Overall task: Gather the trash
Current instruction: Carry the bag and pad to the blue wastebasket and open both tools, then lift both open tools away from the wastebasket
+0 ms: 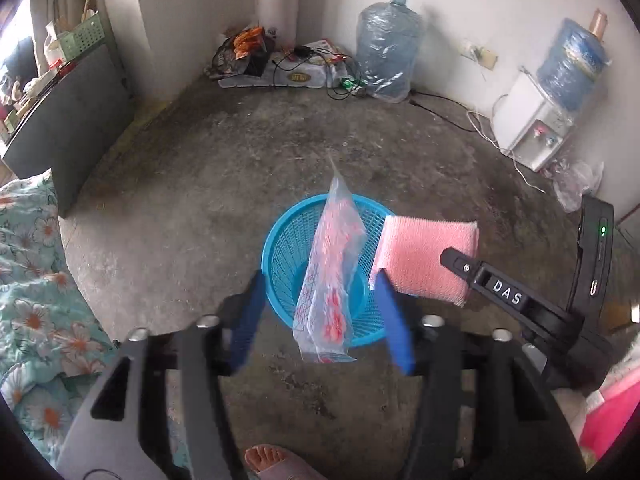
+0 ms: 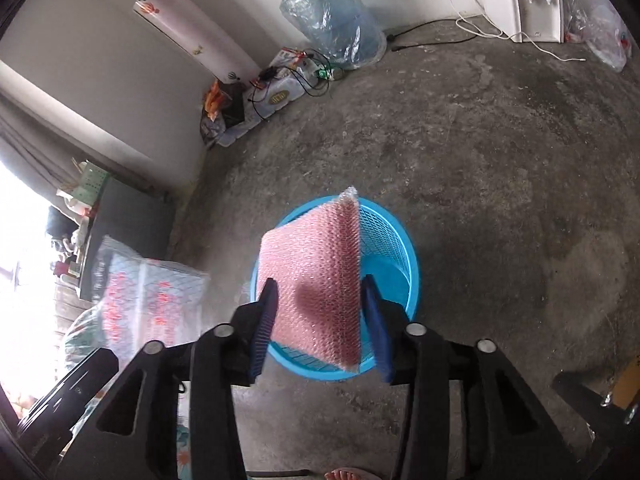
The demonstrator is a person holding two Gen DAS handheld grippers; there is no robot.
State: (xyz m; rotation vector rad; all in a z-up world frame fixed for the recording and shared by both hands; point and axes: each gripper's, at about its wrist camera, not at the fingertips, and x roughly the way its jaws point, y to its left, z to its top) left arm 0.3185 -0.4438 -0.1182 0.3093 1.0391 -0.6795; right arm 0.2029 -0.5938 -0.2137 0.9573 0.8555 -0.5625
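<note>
A blue mesh basket (image 1: 288, 248) stands on the concrete floor, right under both grippers. My left gripper (image 1: 320, 276) is open. A clear plastic bag with red print (image 1: 332, 272) hangs loose between its blue pads over the basket, touching neither pad. My right gripper (image 2: 320, 280) is open around a pink bubble-wrap sheet (image 2: 316, 276), which sits upright between its pads above the same basket (image 2: 392, 264). In the left wrist view the bubble wrap (image 1: 424, 256) shows behind one of the right gripper's fingers (image 1: 480, 276).
Against the far wall stand a wrapped water jug (image 1: 388, 52), a water dispenser (image 1: 532, 132), and cables over a pack of bottles (image 1: 288, 72). Floral bedding (image 1: 36, 280) and a dark cabinet (image 1: 72, 128) lie left. A person's foot (image 1: 272, 460) is below the grippers.
</note>
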